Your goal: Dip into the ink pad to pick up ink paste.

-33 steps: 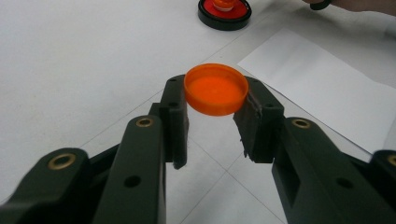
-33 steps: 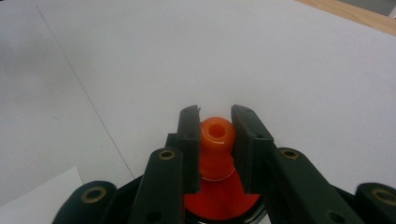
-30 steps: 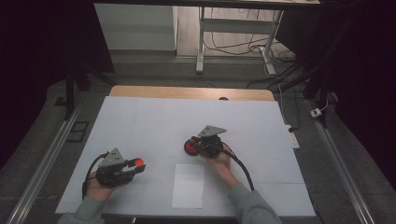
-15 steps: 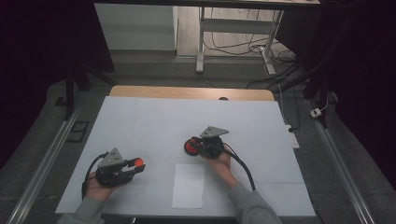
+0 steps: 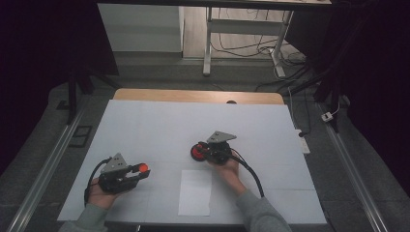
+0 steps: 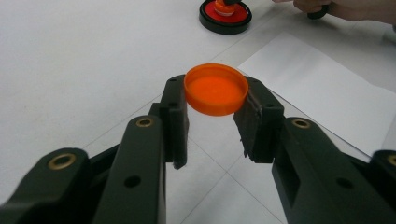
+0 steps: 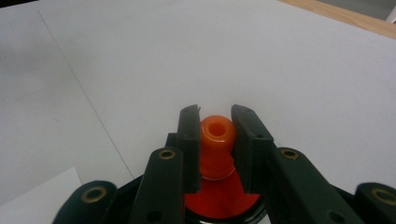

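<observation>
My left gripper [image 6: 215,116] is shut on an orange round cap [image 6: 216,88], held just above the white table; in the high view this left gripper [image 5: 141,170] sits at the near left with the cap [image 5: 142,167] at its tip. My right gripper [image 7: 215,144] is shut on the orange knob [image 7: 216,133] of a red disc with a black rim [image 7: 222,198] that rests on the table. In the high view the right gripper [image 5: 203,150] is near the table's middle, beside the red disc [image 5: 197,152]. That disc [image 6: 225,14] also appears far off in the left gripper view.
A white sheet of paper [image 5: 195,191] lies near the front edge between the two hands. The white table [image 5: 159,125] has a wooden strip [image 5: 193,95] along its far edge. Cables trail from both grippers. Table legs and wires stand on the floor beyond.
</observation>
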The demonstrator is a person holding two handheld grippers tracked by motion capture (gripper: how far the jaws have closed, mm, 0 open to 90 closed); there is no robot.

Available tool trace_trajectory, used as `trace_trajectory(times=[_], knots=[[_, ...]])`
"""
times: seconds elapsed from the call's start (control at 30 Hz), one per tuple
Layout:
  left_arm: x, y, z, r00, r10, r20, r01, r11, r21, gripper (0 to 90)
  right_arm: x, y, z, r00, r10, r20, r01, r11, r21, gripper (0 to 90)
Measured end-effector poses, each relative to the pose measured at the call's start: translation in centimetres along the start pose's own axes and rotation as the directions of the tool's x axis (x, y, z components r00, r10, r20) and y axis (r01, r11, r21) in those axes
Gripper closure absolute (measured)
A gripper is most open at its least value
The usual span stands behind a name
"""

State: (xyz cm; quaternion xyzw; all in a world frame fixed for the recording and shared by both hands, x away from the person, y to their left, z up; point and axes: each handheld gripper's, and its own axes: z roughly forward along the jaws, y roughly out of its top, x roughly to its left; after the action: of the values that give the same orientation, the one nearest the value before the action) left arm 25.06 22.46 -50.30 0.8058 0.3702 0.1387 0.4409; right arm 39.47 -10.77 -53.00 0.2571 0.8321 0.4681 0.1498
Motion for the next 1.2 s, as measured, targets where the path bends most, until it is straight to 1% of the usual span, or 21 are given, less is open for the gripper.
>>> trace_trajectory(times=[0.23,0.4,0.47,0.5,0.53,0.57,0.6,0.7,0.77,1.03,1.2], knots=[[0.0,0.0,0.0,1.0000,0.004,0.000,-0.004,1.0000,0.001,64.6,0.1,0.0,0.0,1.0000,0.002,0.006,-0.002,1.0000,-0.002,73.0],[0.0,0.0,0.0,1.0000,0.004,-0.002,-0.004,1.0000,-0.001,64.6,0.0,0.0,0.1,1.0000,0.008,0.001,-0.008,1.0000,-0.003,72.8],[0.1,0.0,0.1,1.0000,0.004,-0.003,-0.004,1.0000,-0.001,64.6,-0.2,0.1,0.0,0.9995,0.032,-0.006,-0.032,0.9995,-0.004,72.7],[0.1,0.0,0.0,1.0000,0.005,-0.002,-0.005,1.0000,-0.001,64.6,-0.2,0.1,0.0,0.9989,0.044,-0.012,-0.045,0.9989,-0.016,72.6],[0.1,0.0,0.0,1.0000,0.004,-0.004,-0.004,1.0000,-0.003,64.6,-0.4,0.1,-0.3,0.9990,0.044,-0.007,-0.044,0.9987,-0.024,72.6],[0.2,0.0,0.0,1.0000,0.003,-0.005,-0.003,1.0000,-0.002,64.6,-0.5,0.3,-0.6,0.9980,0.062,-0.008,-0.062,0.9967,-0.052,72.6],[0.2,0.0,0.0,1.0000,0.003,-0.005,-0.003,1.0000,-0.001,64.6,-0.6,0.5,-1.0,0.9981,0.062,-0.004,-0.062,0.9963,-0.060,72.6],[0.3,0.0,0.0,1.0000,0.001,-0.005,-0.001,1.0000,0.000,64.6,-0.7,0.9,-1.5,0.9973,0.073,-0.012,-0.074,0.9933,-0.090,72.7],[0.3,0.0,0.0,1.0000,0.005,-0.004,-0.005,1.0000,0.000,64.6,-0.6,1.0,-1.7,0.9975,0.069,-0.019,-0.070,0.9936,-0.089,72.6],[0.3,0.0,0.0,1.0000,0.002,-0.007,-0.002,1.0000,-0.002,64.6,-0.6,1.5,-2.7,0.9951,0.086,-0.048,-0.091,0.9898,-0.110,72.6],[0.3,0.0,0.1,0.9999,0.005,-0.008,-0.005,1.0000,0.000,64.6,-0.4,1.7,-3.4,0.9935,0.090,-0.069,-0.097,0.9892,-0.110,72.6]])
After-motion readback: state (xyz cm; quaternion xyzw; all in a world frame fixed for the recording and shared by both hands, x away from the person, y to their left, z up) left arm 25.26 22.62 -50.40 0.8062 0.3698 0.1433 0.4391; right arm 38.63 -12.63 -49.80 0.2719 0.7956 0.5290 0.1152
